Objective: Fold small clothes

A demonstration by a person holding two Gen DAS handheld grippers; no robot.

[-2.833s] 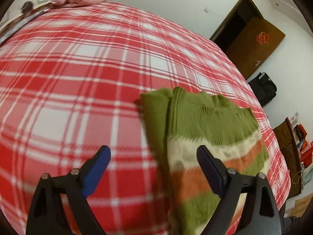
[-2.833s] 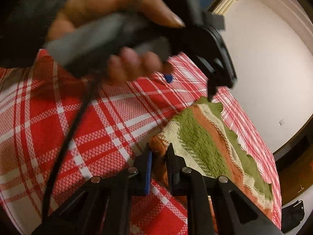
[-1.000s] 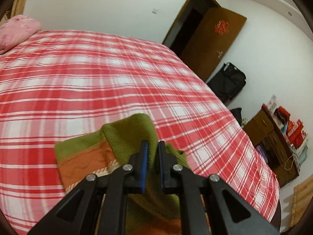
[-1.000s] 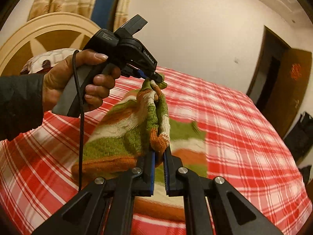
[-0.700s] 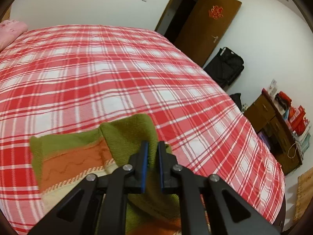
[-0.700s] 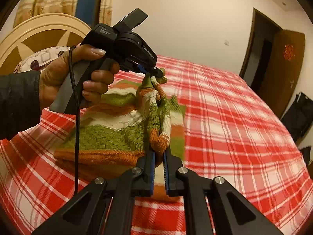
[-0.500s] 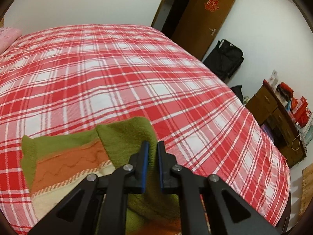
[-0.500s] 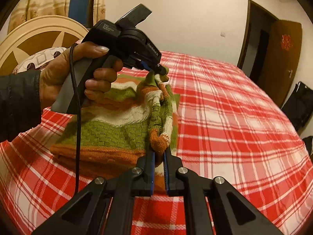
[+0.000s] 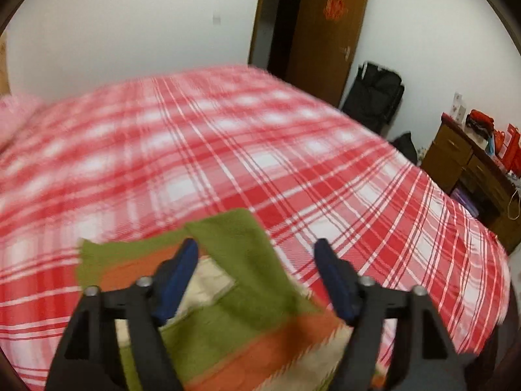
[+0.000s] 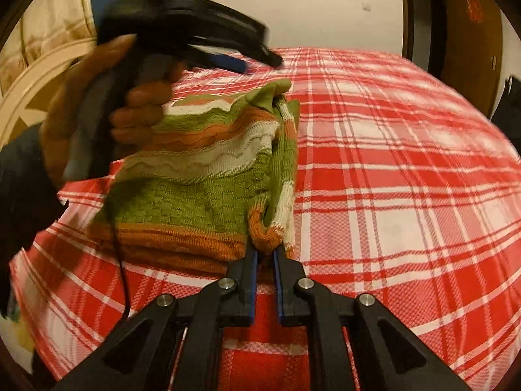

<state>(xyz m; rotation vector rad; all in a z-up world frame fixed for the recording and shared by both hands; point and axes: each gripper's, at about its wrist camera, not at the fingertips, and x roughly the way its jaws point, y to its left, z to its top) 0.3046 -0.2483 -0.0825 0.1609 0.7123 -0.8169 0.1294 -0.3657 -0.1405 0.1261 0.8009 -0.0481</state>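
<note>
Sweater [image 10: 208,176], a striped knit in green, orange and cream, lies folded on the red plaid bedspread [image 10: 407,169], and I see it from both wrist cameras. My right gripper [image 10: 264,254] is pinched almost shut on the near corner of the knit, where an orange-edged fold bunches up just at the blue pads; a slim gap shows between the jaws lower down, but cloth sits between the tips. From that corner a doubled edge runs away from me toward the far green corner.

My left gripper [image 9: 255,277] is spread wide and holds nothing. In its own view the sweater [image 9: 250,260] lies under and between the two blue-padded fingers [image 9: 177,280], with a green flap reaching out ahead onto the bedspread [image 9: 228,163]. In the right wrist view I see the left gripper [image 10: 257,58] above the far end of the garment, clear of the cloth, and the left hand [image 10: 107,110] on its handle, though that part is blurred.

Past the bed stand a brown door [image 9: 325,39], a black bag [image 9: 374,94] and a wooden dresser [image 9: 472,169].
</note>
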